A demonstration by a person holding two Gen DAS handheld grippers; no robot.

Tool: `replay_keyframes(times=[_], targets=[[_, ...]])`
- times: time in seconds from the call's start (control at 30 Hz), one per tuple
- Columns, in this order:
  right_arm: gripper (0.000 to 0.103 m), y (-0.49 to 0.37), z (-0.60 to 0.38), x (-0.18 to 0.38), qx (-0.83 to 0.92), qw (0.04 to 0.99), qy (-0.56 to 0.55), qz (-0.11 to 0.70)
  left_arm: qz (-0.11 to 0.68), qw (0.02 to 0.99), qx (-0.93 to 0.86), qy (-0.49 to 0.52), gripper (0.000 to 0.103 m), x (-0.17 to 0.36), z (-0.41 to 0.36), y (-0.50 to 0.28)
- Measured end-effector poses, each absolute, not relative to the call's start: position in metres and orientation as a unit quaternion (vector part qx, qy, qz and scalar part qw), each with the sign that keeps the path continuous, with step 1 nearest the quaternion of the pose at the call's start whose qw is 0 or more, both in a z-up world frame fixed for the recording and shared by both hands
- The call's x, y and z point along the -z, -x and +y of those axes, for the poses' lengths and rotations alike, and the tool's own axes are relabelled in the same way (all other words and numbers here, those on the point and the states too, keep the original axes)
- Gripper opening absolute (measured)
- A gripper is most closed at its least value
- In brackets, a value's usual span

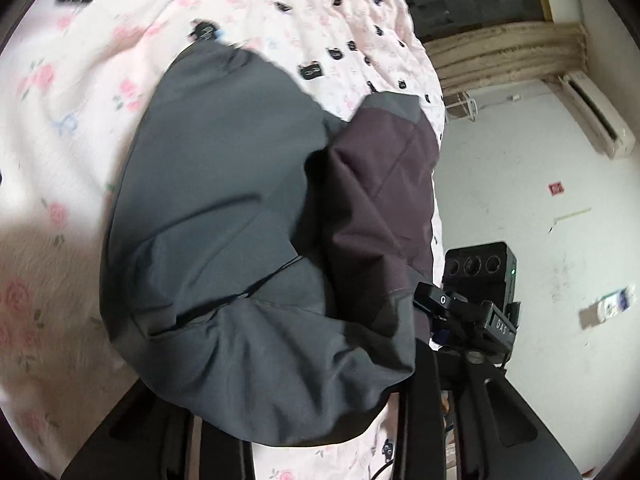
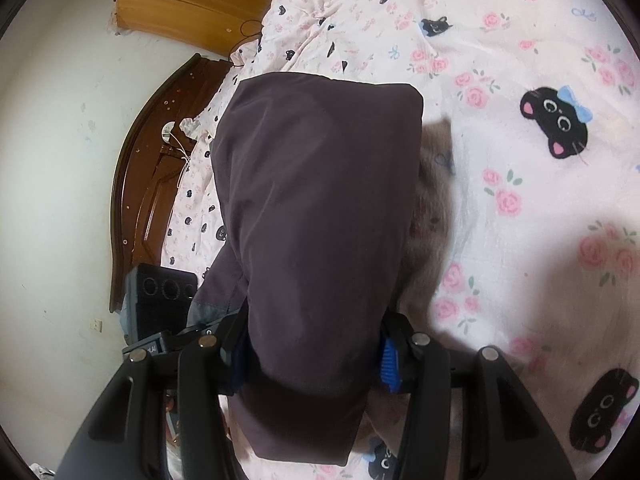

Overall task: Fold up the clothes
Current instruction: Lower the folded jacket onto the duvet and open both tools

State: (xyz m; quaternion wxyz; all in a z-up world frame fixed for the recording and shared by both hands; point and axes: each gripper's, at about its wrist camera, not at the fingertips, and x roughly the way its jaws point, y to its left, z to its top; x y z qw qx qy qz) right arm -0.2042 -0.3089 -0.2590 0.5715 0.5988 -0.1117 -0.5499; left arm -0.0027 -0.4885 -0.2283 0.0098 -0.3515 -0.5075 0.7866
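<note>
Fold's partway: jacket (image 1: pixel 224 208) sits bunched on the bed (image 1: pixel 60 128), purple lining flipped over. Right gripper (image 2: pixel 308 364) pinches the lining; left gripper (image 1: pixel 320 432) is buried under cloth, grip unclear. Flattening's left.

My left wrist camera looks steeply down, close over the garment (image 1: pixel 224 208), bed sheet (image 1: pixel 80 100) toward 10 o'clock, floor (image 1: pixel 520 200) at 3. My right wrist camera, equally close, shares that garment (image 2: pixel 320 208) and sheet (image 2: pixel 520 60), headboard (image 2: pixel 152 184) at 9.
</note>
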Motion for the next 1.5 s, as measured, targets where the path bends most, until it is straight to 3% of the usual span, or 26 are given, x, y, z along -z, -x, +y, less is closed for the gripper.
replay_keyframes(times=[0.4,0.87,1.2,1.5], targets=[[0.052,0.178,-0.315,0.216,0.557,0.605,-0.564,-0.071,-0.482,-0.003,-0.814,0.326,0.022,0.189,-0.492,-0.036],[0.052,0.048,-0.469,0.180,0.489,0.686,-0.539,0.003,-0.474,-0.125,-0.830,0.264,0.022,0.154,-0.593,-0.185],[0.052,-0.042,-0.582,0.208,0.448,0.698,-0.554,0.069,-0.502,-0.220,-0.800,0.243,0.022,0.190,-0.658,-0.250],[0.054,-0.062,-0.610,0.257,0.450,0.676,-0.567,0.141,-0.566,-0.208,-0.764,0.229,0.023,0.268,-0.663,-0.261]])
